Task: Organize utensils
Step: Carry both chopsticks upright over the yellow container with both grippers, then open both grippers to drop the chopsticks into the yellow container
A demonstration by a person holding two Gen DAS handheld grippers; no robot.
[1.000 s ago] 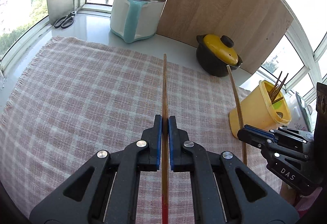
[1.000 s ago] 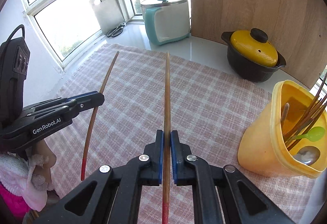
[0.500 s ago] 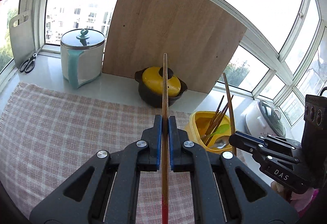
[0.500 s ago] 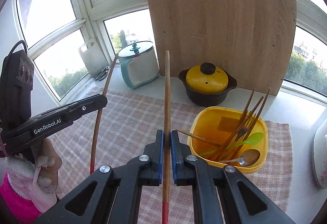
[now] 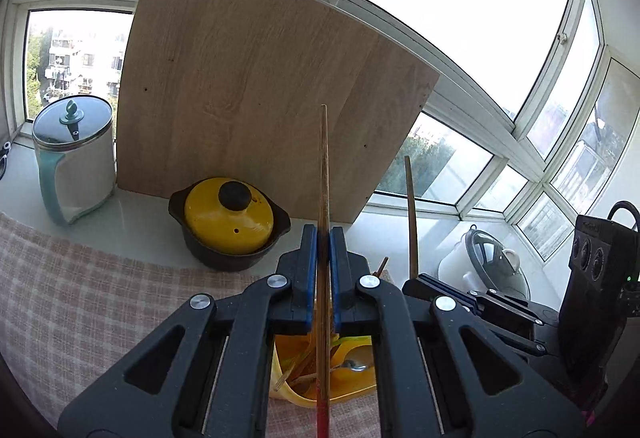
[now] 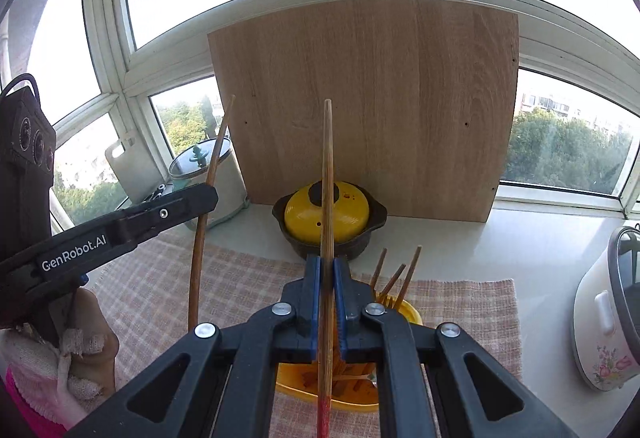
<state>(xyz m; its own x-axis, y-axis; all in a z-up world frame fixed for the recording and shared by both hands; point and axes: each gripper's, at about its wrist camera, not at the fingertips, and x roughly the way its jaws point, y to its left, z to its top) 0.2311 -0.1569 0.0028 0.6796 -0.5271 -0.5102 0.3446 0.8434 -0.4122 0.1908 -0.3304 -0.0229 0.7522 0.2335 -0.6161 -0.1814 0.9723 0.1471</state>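
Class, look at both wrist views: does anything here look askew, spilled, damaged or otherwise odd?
Nothing looks spilled or damaged. The one oddity: a large wooden board leans tilted against the windows behind the yellow-lidded pot, blocking part of the glass.

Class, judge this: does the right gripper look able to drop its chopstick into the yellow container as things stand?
Probably yes: the right gripper holds its chopstick directly above the yellow container, nothing between.

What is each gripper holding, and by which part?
Left gripper and right gripper each clamp one wooden chopstick along its lower shaft, above the red end.
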